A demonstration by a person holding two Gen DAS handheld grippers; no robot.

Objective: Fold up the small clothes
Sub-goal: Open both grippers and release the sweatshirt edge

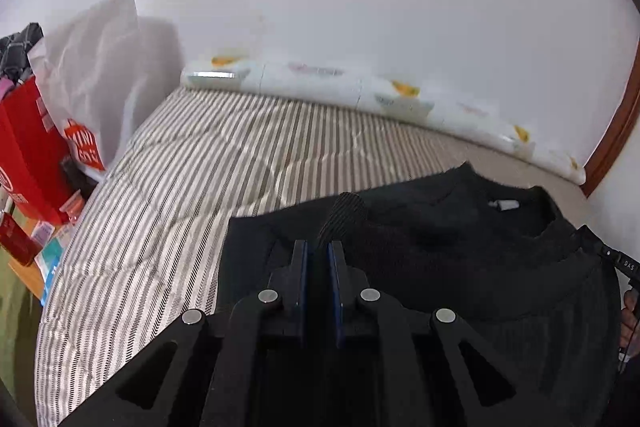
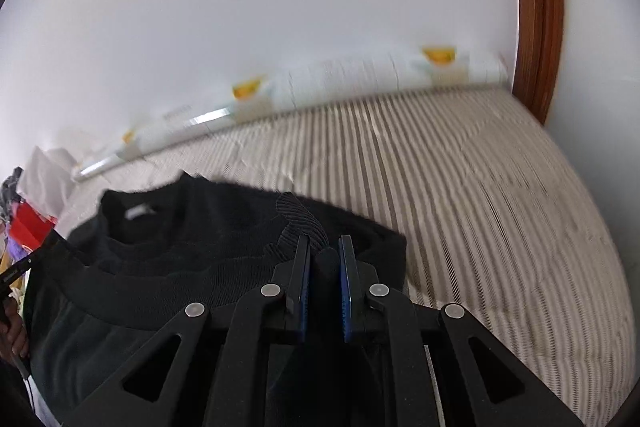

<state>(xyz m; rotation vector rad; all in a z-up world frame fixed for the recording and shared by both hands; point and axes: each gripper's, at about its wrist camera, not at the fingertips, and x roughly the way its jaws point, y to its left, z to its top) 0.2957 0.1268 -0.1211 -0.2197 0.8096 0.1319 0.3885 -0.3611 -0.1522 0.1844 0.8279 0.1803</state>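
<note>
A black knit sweater [image 1: 460,247] lies on the striped bed cover [image 1: 200,163], collar and white neck label facing up. My left gripper [image 1: 318,251] is shut on a ribbed cuff or hem of the sweater at its left side, lifted over the body. In the right wrist view the same sweater [image 2: 180,239] fills the lower left. My right gripper [image 2: 324,247] is shut on a ribbed fold of the sweater at its right side, also held over the body.
A long white pillow with yellow prints [image 1: 360,91] lies along the wall. A red bag [image 1: 28,147] and a white plastic bag [image 1: 100,67] stand left of the bed. A brown wooden door frame [image 2: 536,7] stands at the right.
</note>
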